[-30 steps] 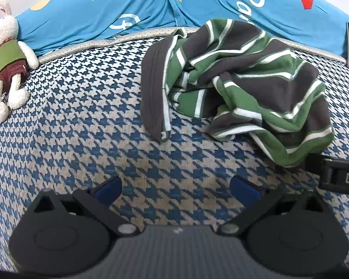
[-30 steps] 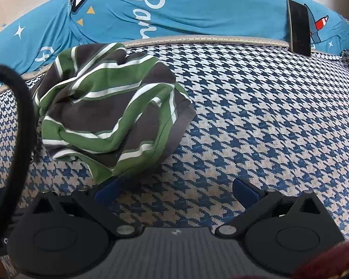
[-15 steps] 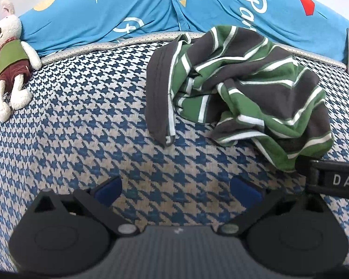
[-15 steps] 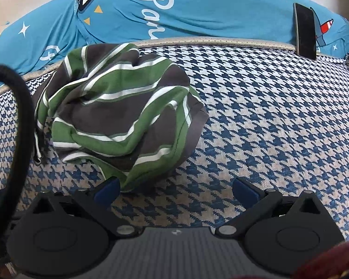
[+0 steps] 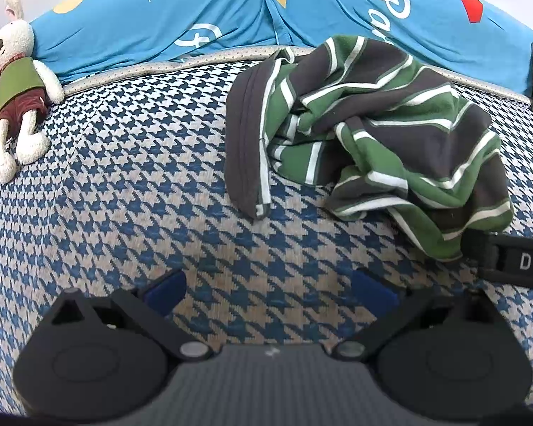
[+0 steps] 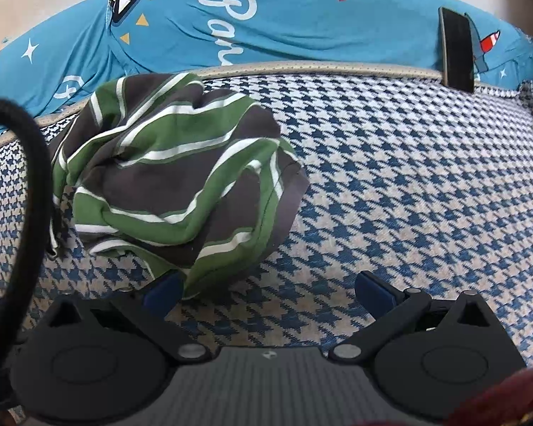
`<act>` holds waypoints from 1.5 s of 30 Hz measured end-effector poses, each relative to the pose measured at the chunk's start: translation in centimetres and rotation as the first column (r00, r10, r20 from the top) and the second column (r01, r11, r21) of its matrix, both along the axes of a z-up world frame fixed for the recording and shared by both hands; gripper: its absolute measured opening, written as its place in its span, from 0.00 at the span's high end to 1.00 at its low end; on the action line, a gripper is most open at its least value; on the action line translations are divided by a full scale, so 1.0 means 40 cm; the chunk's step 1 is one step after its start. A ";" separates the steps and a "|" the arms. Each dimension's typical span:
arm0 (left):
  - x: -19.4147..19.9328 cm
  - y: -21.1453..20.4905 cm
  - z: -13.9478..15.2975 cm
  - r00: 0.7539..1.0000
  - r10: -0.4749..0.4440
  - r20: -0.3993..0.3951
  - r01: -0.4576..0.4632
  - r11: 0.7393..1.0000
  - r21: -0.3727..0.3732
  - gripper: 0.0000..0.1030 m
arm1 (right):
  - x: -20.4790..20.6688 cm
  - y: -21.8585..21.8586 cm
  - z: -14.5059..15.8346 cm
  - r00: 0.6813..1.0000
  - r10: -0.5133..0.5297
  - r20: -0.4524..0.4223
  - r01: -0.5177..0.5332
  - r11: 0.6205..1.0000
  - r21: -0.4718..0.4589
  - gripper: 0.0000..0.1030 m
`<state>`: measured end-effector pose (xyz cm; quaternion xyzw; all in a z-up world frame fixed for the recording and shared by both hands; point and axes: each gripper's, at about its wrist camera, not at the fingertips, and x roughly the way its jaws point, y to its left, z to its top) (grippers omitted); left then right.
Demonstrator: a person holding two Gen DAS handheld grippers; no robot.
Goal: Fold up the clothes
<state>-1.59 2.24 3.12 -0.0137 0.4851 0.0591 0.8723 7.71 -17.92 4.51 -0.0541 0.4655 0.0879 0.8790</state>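
Covering nearly everything under your grippers was the blue-and-cream houndstooth woven bed cover [image 5: 131,191], edged at the far side by a beige perforated border strip [image 6: 337,67]. Behind that strip lay a bright blue printed quilt [image 5: 202,10] with white script lettering, stars, yellow triangles and a red patch. On the cover sat the crumpled green, dark-grey and white striped knit garment [image 5: 383,131], bunched in a loose heap near the border, with one dark hem flap hanging toward you on its left side. You held your left gripper [image 5: 268,289] low over bare cover, short of the heap, its blue-padded fingers [image 5: 163,291] spread wide with nothing between them. Your right gripper [image 6: 266,289] had its jaws likewise parted and empty; its left blue pad [image 6: 161,291] sat just at the garment's near green edge, though I could not tell whether it touched the fabric. At the far left, on the cover, a cream plush rabbit in a green vest and dark-red shorts [image 5: 16,88] lay on its back. A black rectangular phone-like slab [image 6: 456,49] rested upright against the quilt at the right. A thick black cable [image 6: 28,195] curved down the left edge of your right wrist view
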 end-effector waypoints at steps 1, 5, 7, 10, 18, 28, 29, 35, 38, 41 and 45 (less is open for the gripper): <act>0.000 -0.001 0.000 1.000 -0.001 0.001 0.001 1.000 0.002 0.00 | -0.002 0.000 0.001 1.000 0.001 0.006 -0.001 1.000 -0.006 0.00; -0.005 -0.007 0.002 1.000 -0.007 0.007 0.007 1.000 0.008 0.00 | -0.005 -0.003 0.003 1.000 0.004 0.006 -0.003 1.000 -0.007 0.00; -0.007 -0.007 0.003 1.000 -0.011 0.006 0.011 1.000 0.009 0.00 | -0.006 -0.005 0.003 1.000 0.001 0.006 -0.001 1.000 -0.006 0.00; -0.008 -0.006 0.003 1.000 -0.015 0.005 0.015 1.000 0.005 0.00 | -0.006 -0.005 0.003 1.000 -0.001 0.006 0.001 1.000 -0.006 0.00; -0.012 -0.003 0.003 1.000 -0.014 0.005 0.014 1.000 -0.020 0.00 | -0.006 -0.012 0.003 1.000 -0.007 -0.001 0.007 1.000 0.005 0.00; 0.012 0.013 0.006 0.999 -0.007 0.043 0.009 0.999 -0.040 0.00 | -0.015 -0.045 0.022 1.000 -0.014 0.010 0.013 0.998 0.059 0.00; 0.015 0.016 0.006 0.999 -0.006 0.046 0.007 0.999 -0.041 0.00 | -0.014 -0.048 0.021 1.000 -0.016 0.007 0.015 0.998 0.064 0.00; 0.023 0.014 -0.002 0.999 -0.004 0.054 0.006 1.000 -0.025 0.00 | -0.012 -0.048 0.026 1.000 0.001 0.018 -0.002 0.998 0.070 0.00; 0.027 0.016 -0.003 0.999 -0.002 0.052 0.003 0.999 -0.035 0.00 | -0.010 -0.046 0.031 0.999 0.018 0.032 -0.020 0.998 0.068 0.00; 0.033 0.037 0.001 0.998 0.012 0.057 -0.009 0.998 -0.054 0.00 | -0.005 -0.046 0.039 0.998 0.037 0.049 -0.040 0.998 0.057 0.02; 0.048 0.072 0.015 0.996 0.048 0.079 -0.040 0.994 -0.099 0.00 | 0.007 -0.057 0.047 0.997 0.054 0.060 -0.059 0.995 0.077 0.02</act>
